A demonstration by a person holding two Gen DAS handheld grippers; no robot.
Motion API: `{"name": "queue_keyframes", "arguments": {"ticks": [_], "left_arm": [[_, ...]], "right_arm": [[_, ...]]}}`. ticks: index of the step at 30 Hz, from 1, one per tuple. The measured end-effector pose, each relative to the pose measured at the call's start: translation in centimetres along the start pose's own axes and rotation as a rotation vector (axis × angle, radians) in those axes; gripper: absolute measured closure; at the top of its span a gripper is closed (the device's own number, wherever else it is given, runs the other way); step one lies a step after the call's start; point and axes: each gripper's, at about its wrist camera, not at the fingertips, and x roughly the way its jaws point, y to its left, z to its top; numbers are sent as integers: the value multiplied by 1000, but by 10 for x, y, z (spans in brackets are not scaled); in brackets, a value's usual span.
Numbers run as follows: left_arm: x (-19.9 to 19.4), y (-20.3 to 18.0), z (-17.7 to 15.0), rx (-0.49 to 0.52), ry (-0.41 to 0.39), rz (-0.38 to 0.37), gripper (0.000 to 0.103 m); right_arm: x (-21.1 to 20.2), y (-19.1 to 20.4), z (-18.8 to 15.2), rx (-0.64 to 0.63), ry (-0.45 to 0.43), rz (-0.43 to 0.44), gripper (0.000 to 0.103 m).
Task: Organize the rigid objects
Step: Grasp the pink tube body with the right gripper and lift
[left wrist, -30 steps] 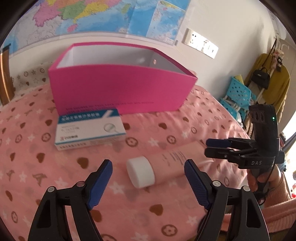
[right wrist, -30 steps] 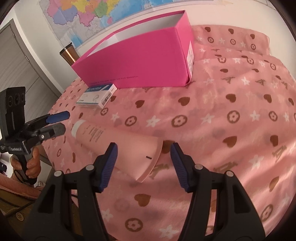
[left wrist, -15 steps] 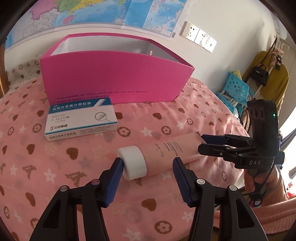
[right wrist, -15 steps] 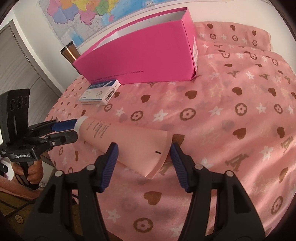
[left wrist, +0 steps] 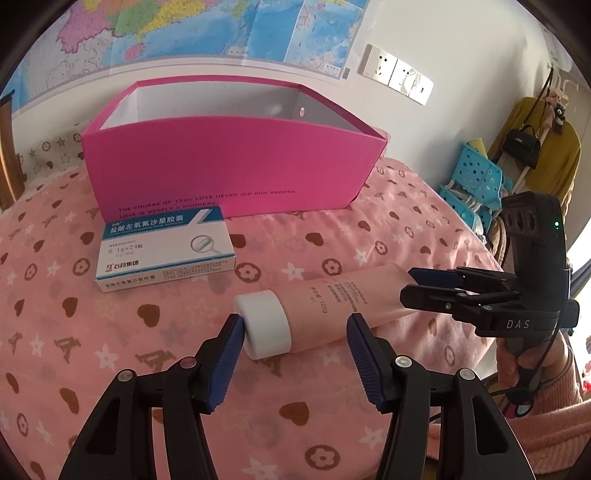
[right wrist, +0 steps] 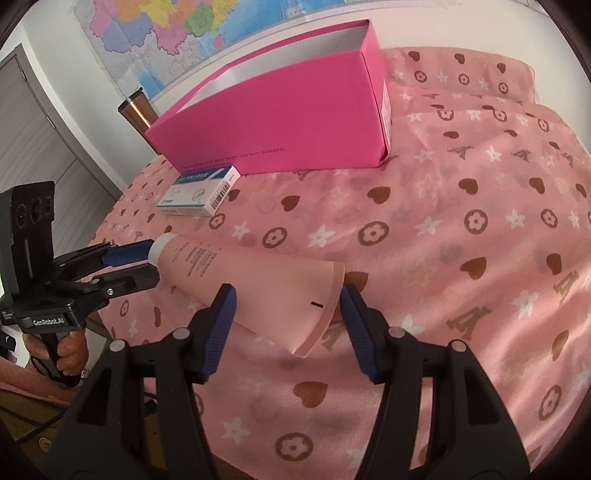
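place: home bedroom | cues: pink blanket [right wrist: 461,184]; wall map [left wrist: 221,26]; hung handbag [left wrist: 522,142]

One pink tube [left wrist: 334,304], one medicine carton [left wrist: 166,251], one pink box [left wrist: 236,173], two grippers.

Pink patterned bed cover [left wrist: 110,354]: open pink box [left wrist: 229,173] at back, medicine carton [left wrist: 162,251] touching its front wall, pink tube [left wrist: 325,306] nearer.

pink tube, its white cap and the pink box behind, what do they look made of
Pink tube: probably soft plastic, matte; its flat crimped end and printed text suggest a squeeze tube.
White cap: likely hard plastic, smooth, with a faint sheen and a clean round edge.
Pink box: seemingly rigid cardboard, matte magenta outside, white inside, with straight thin walls and sharp folded corners.
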Motion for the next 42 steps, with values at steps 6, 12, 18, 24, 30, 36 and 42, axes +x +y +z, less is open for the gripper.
{"name": "queue_keyframes", "arguments": {"ticks": [6,12,18,24,30,36,42], "left_arm": [[-6,-1,3,5,-19,7,45],[-11,-1,7,11,-42,18,45],[-17,0,13,12,-65,31,45],[-22,1,21,14,-86,39,44],[-25,1,27,22,-101,49,44],[-27,0,31,31,-117,59,44],[-30,1,36,34,-130,64,44]], "right_arm": [[-2,4,4,-15,-9,-11,42],[-4,8,9,-26,-21,-12,42],[-7,12,17,-49,-47,-17,42],[-13,18,29,-73,-84,-17,42],[-16,20,37,-88,-103,-17,42],[-17,21,42,-93,-114,-20,42],[-18,22,48,-105,-121,-21,42]]}}
